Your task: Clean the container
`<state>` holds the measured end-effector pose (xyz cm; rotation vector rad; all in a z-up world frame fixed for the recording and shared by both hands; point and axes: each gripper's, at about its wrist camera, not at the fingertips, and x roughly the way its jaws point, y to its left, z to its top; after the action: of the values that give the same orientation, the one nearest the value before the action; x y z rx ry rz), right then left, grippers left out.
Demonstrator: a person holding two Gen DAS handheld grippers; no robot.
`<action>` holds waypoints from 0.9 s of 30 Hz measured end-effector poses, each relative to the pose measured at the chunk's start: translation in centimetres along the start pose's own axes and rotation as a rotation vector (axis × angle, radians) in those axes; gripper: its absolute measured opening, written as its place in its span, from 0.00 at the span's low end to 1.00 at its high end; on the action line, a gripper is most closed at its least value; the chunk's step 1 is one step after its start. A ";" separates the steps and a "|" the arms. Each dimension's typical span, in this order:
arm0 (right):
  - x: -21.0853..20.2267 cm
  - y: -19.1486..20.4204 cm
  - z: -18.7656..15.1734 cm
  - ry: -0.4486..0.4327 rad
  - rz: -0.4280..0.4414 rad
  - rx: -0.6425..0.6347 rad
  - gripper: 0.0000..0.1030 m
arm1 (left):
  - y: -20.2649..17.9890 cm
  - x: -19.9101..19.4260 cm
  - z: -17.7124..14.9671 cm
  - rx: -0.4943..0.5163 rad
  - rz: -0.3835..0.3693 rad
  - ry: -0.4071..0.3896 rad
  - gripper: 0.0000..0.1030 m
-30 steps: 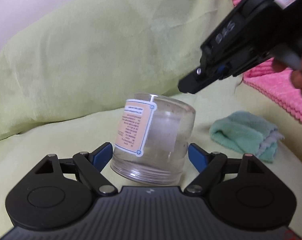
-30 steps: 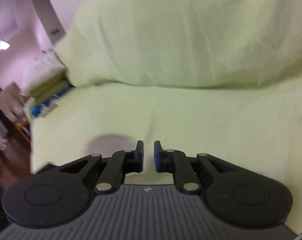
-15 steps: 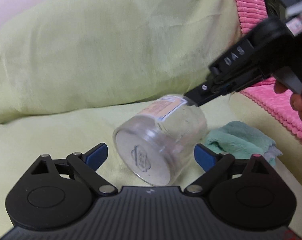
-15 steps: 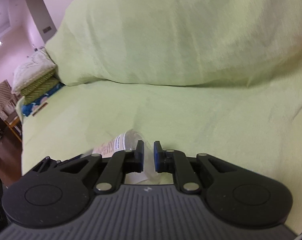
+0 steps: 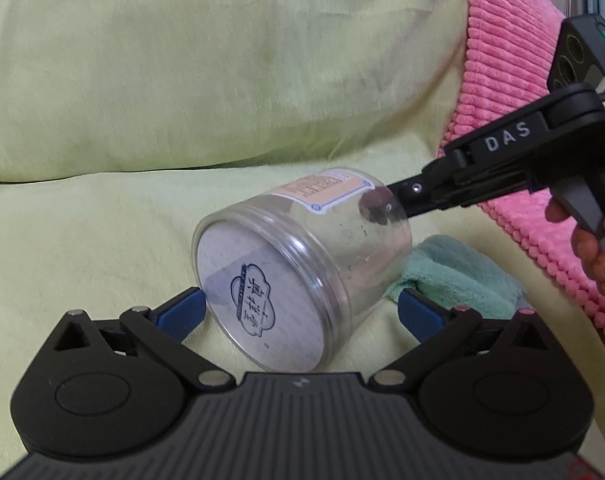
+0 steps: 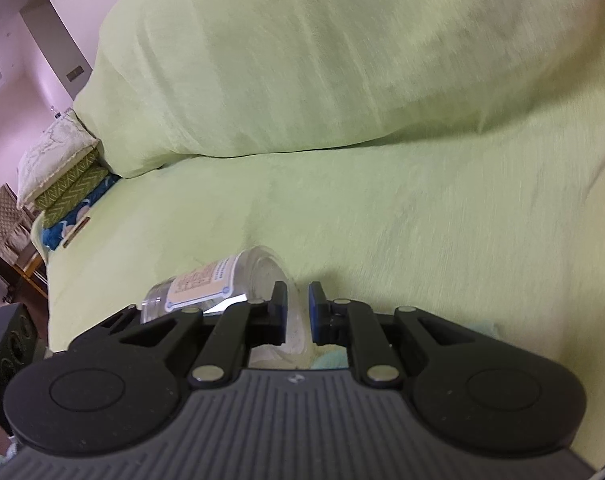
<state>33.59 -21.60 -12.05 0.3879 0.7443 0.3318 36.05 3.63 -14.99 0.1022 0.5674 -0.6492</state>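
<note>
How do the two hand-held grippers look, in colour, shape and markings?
The left gripper and the right gripper are black, with blue pads, round pivot discs, silver pins and a ribbed grey body. The right one carries white letters "DAS" and a green light. The bare hand shows no sleeve.

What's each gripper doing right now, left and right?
Left gripper: open, fingers either side of the clear jar, not clamped.
Right gripper: shut on the clear jar wall at its open end.

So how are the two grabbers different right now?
The left gripper is wide open, its blue pads either side of the clear jar; the right gripper is nearly shut, pinching the jar's far edge. The left holds nothing; the right holds the jar tipped. Both are black with blue pads.
</note>
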 end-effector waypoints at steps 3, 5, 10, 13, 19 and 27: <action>0.0 0.1 -0.1 0.012 0.009 -0.001 0.11 | -0.3 -0.3 0.0 0.014 -0.004 -0.046 0.99; 0.0 0.2 -0.1 0.023 0.004 -0.002 0.11 | -0.5 -0.5 0.0 0.028 -0.008 -0.081 0.99; -0.1 0.0 -0.4 0.029 0.003 0.020 0.11 | -1.0 -0.8 -0.1 0.072 0.008 -0.080 0.99; -0.6 -0.1 -0.5 0.024 -0.005 0.016 0.11 | -0.1 -1.3 -0.1 0.083 -0.013 -0.055 0.99; -2.8 0.7 0.2 -0.043 -0.028 -0.041 0.11 | 2.2 -2.9 0.2 0.171 -0.036 -0.035 1.00; -3.4 1.4 -0.9 -0.016 0.011 -0.039 0.11 | 1.8 -0.3 0.0 0.463 -0.106 0.059 1.00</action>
<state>30.39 -21.62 -9.96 0.3570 0.7194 0.3526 36.96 5.27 -14.97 0.5296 0.4726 -0.8750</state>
